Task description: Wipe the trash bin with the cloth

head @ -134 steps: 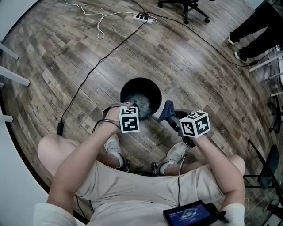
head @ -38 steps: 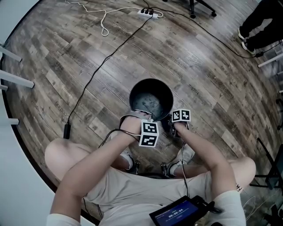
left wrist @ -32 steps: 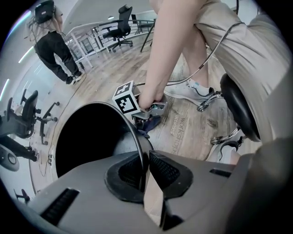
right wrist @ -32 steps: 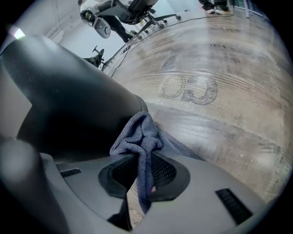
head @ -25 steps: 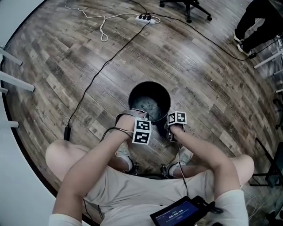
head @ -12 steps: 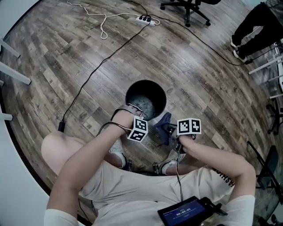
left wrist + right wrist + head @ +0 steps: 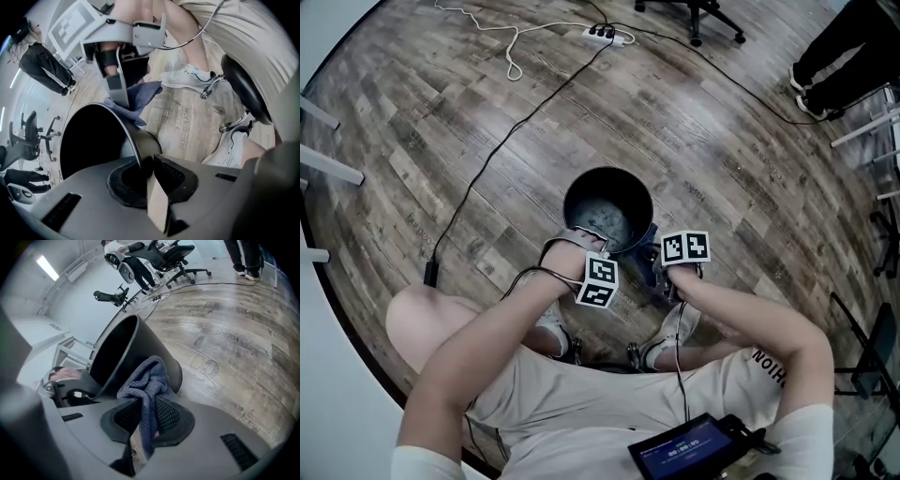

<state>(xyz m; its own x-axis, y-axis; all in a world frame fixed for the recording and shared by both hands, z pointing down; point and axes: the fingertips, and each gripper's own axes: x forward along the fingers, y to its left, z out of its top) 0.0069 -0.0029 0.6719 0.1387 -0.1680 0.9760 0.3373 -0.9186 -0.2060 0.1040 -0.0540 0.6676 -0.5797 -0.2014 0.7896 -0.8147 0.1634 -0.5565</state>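
Note:
The black round trash bin (image 7: 607,208) stands on the wood floor between my feet. My left gripper (image 7: 592,267) is at its near rim. In the left gripper view the bin's rim (image 7: 133,140) runs between the jaws of the left gripper (image 7: 147,164). Those jaws have just been closing and are pressed on it. My right gripper (image 7: 667,264) is shut on the blue cloth (image 7: 650,242). It holds the cloth against the bin's outer right side. In the right gripper view the cloth (image 7: 147,380) bunches out of the right gripper (image 7: 145,420) onto the bin (image 7: 126,350).
Black and white cables and a power strip (image 7: 607,36) lie across the floor beyond the bin. An office chair base (image 7: 694,11) and another person's legs (image 7: 844,56) are at the far right. White furniture legs (image 7: 323,164) stand at the left. A tablet (image 7: 698,455) rests on my lap.
The right gripper has risen with the cloth and come in against the bin's outer wall. The left gripper has stayed at the rim.

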